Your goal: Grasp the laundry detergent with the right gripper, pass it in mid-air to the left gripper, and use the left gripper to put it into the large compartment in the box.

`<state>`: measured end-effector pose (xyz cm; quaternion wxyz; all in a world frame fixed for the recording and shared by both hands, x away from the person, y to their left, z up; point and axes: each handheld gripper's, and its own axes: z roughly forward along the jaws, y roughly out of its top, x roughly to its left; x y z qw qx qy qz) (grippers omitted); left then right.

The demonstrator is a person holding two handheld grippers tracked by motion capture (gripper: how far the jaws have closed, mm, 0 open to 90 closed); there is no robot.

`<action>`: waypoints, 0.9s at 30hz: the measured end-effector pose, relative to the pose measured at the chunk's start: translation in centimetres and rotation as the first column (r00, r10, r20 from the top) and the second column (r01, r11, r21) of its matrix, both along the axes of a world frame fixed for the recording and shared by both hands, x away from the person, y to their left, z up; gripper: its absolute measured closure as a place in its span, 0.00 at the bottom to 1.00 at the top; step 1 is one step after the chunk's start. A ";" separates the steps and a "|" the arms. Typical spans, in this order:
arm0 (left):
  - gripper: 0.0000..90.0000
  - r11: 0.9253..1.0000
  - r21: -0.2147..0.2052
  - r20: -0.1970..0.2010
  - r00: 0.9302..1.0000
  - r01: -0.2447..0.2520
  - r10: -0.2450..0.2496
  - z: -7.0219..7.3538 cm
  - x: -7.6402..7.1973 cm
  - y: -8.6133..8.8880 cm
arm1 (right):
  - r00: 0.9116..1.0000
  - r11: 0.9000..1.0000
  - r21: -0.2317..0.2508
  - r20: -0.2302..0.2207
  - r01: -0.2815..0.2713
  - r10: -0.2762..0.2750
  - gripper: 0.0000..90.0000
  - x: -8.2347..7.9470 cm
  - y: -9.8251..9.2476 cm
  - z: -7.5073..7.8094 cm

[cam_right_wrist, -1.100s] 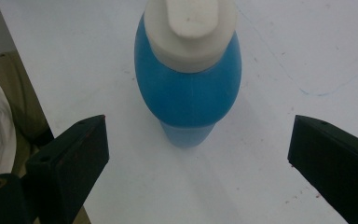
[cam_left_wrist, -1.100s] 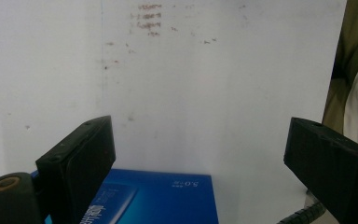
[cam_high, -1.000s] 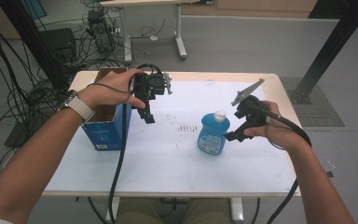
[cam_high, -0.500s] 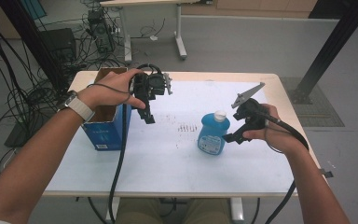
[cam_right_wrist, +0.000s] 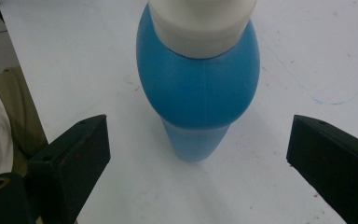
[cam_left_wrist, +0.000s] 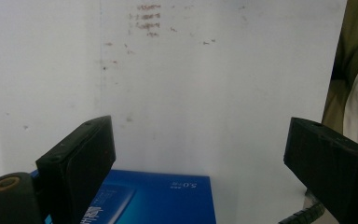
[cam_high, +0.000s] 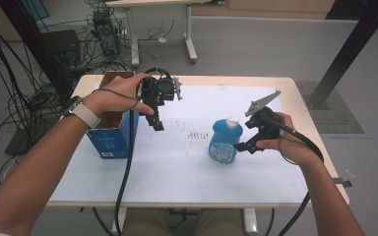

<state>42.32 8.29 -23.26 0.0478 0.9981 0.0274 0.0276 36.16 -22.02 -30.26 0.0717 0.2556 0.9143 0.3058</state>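
Observation:
A blue bottle with a white cap stands upright right of the table's middle. My right gripper is just to its right, level with it and pointing at it, jaws open. In the right gripper view the bottle stands just ahead of the gap in my right gripper, and neither jaw touches it. An open blue carton stands at the left. My left gripper hangs over the table by the carton's right side, pointing down, jaws wide open with nothing between them. The carton's blue face lies below my left gripper.
The white table has faint reddish marks near its middle. Cables trail from both grippers over the front edge. Beyond the far edge are another table's legs, floor cables and a black post at the right.
My right gripper has sunk slightly beside the bottle. The left gripper, the bottle and the carton have kept their places.

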 end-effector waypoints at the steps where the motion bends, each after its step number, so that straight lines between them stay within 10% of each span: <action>1: 0.10 1.000 0.000 0.000 1.000 0.000 0.000 0.0 0.0 0.0 | 1.000 1.000 0.003 0.003 0.001 -0.001 0.06 0.0 0.0 -0.1; 27: 0.10 1.000 -0.003 -0.001 1.000 -0.008 0.008 0.0 -0.2 0.2 | 1.000 0.999 0.036 0.010 0.009 -0.010 0.07 -0.4 -0.2 -0.9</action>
